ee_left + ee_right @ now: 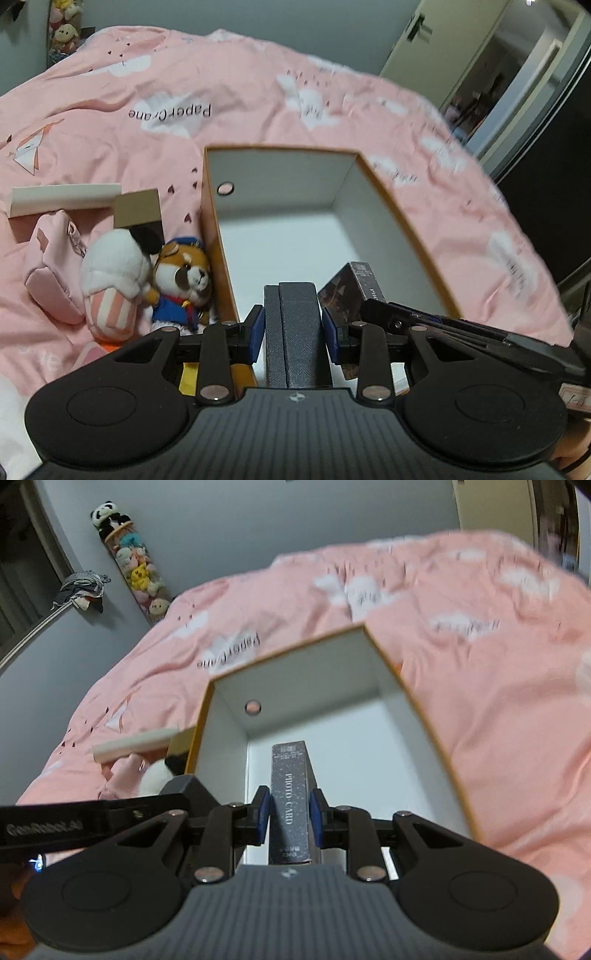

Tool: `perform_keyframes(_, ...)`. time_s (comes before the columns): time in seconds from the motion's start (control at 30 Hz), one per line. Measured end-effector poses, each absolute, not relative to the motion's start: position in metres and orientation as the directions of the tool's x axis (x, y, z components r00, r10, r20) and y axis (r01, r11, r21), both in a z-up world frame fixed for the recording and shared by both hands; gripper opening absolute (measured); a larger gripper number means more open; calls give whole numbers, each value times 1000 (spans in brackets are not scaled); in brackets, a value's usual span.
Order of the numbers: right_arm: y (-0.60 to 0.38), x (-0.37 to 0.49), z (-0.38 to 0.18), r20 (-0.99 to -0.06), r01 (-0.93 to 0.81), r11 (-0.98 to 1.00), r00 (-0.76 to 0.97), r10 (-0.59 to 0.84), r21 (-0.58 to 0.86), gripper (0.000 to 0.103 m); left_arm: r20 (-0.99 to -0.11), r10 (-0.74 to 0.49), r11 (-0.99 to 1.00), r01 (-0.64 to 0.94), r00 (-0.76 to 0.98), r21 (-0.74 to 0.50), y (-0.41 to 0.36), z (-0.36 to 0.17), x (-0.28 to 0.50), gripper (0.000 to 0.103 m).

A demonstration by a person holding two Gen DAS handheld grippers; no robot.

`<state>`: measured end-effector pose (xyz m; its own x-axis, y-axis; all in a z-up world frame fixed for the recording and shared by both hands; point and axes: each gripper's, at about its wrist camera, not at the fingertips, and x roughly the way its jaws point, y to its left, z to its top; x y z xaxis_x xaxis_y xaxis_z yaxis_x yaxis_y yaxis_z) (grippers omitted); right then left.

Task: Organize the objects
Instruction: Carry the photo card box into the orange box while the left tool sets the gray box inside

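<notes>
- The left gripper (293, 328) squeezes a dark grey box (293, 332) between its blue pads. The box stands on its edge and sits tight in the grip.
- The right gripper (290, 818) squeezes a dark speckled box (290, 797) with "PHOTO CARD" printed along its side. The blue pads press on both sides of it.
- In the left view, the speckled box and the black arm of the right gripper show just to the right of the grey box. The two grippers are side by side, very close.
- Both held boxes are above the near end of a big open box (395, 206). It is orange outside and white inside, with a small round hole in one wall. I see nothing lying on its white floor.
- Just left of the big box lie soft toys: a little dog in a blue suit and cap (183, 280) and a white fluffy toy with a pink striped base (114, 280). The dog leans on the orange wall.
- Left of those is a pink pouch (51, 269).
- Behind the toys are a small brown and black box (138, 212) and a long cream box (64, 197).
- All of this rests on a pink blanket (240, 88) with white clouds and the words "Paper Crane".
- Far back, by the grey wall, a tall tube is stuffed with plush toys (136, 572), with a panda on top.
</notes>
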<state>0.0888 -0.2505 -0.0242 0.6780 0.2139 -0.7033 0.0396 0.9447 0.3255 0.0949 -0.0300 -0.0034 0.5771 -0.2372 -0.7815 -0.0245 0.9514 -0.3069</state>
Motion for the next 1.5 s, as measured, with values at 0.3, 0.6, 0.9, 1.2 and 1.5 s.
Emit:
perform_keyframes(0.3, -253, 92, -53, -737, 41, 921, 614, 282, 387, 24, -860, -186, 975, -22, 476, -223, -49, -23, 103, 37)
perform_keyframes(0.6, -252, 94, -59, -755, 26, 927, 589, 287, 373, 24, -890, -188, 977, -11, 415, -211, -51, -31, 107, 37)
perform_keyframes(0.9, -248, 96, -64, -788, 9, 939, 546, 283, 343, 24, -881, -241, 964, -9, 407, -267, -42, -35, 105, 43)
perform_keyframes(1.2, -249, 100, -63, -801, 12, 949, 540, 259, 315, 24, -751, -346, 902, -21, 562, -431, -6, -11, 89, 48)
perform_keyframes(1.5, -248, 109, -59, -805, 10, 956, 542, 240, 292, 24, -744, -400, 908, 119, 536, -403, 6, -8, 124, 39)
